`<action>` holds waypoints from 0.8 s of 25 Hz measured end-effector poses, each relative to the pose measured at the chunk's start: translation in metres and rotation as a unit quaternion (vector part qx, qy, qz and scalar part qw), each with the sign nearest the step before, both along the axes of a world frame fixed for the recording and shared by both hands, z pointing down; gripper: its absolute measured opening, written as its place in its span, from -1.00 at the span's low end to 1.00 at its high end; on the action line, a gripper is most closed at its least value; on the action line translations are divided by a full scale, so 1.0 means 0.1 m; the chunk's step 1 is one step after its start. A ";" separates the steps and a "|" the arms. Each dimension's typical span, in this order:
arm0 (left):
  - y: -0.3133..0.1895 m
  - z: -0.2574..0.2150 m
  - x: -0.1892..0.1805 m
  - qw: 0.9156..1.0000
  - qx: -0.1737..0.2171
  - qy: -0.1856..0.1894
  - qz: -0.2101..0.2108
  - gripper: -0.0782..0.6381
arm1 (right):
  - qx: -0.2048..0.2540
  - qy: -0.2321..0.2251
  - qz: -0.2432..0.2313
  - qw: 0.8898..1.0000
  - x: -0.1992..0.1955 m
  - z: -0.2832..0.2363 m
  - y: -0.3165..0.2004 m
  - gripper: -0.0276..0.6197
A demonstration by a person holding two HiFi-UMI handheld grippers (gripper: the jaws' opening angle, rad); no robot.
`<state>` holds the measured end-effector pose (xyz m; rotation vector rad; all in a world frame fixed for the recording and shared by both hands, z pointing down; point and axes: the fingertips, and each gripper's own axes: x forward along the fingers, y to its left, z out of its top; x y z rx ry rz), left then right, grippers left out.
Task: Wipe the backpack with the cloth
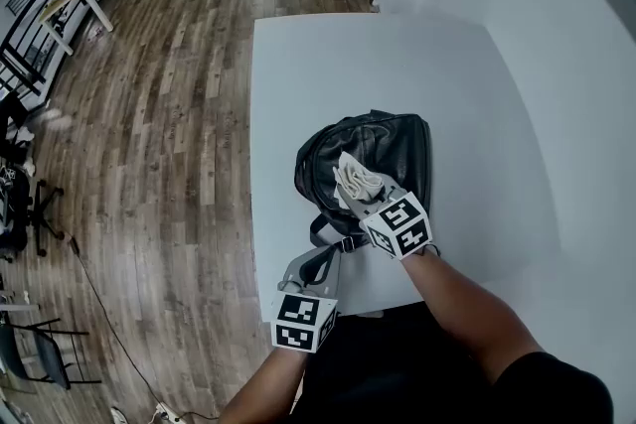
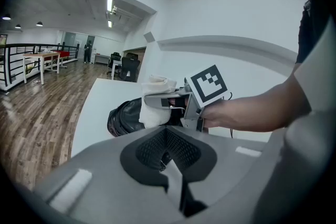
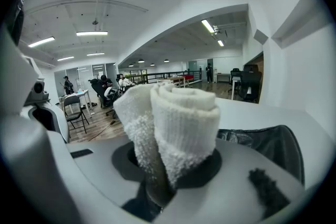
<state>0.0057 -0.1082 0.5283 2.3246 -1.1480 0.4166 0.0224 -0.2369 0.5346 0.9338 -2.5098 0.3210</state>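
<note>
We look steeply down on a white table (image 1: 298, 65). A black backpack (image 1: 383, 149) lies on it at the centre of the frame, flat and slumped. In the left gripper view it sits at centre left (image 2: 123, 118).

Our right gripper (image 1: 360, 199) is clamped on a rolled white cloth (image 1: 356, 179) just over the near part of the bag; we cannot tell whether the two touch. In the right gripper view the terry roll (image 3: 178, 123) stands up between the jaws and fills the middle of the frame.

Our left gripper (image 1: 316, 265) hangs at the lower centre of the frame, by the table's near edge. Its jaws look closed on nothing (image 2: 170, 165).

We judge the backpack soft and light, with a smooth, slick, leather-like skin, so it may slide or buckle under a wipe. Holding it down at the near edge or a strap would steady it. The cloth is soft and springy, best gripped mid-roll as it is now.
</note>
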 end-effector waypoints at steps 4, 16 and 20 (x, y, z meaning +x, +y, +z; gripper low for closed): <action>0.01 -0.02 0.10 1.000 0.006 -0.003 0.015 -0.76 | 0.007 0.000 0.010 1.000 0.13 -0.08 0.03 -0.64; 0.08 -0.12 0.37 0.999 0.014 -0.002 0.047 -0.76 | 0.030 -0.003 0.055 0.998 0.63 -0.32 0.15 -0.64; 0.11 -0.16 0.44 0.998 0.018 -0.002 0.057 -0.76 | 0.037 -0.003 0.070 0.997 0.78 -0.40 0.18 -0.64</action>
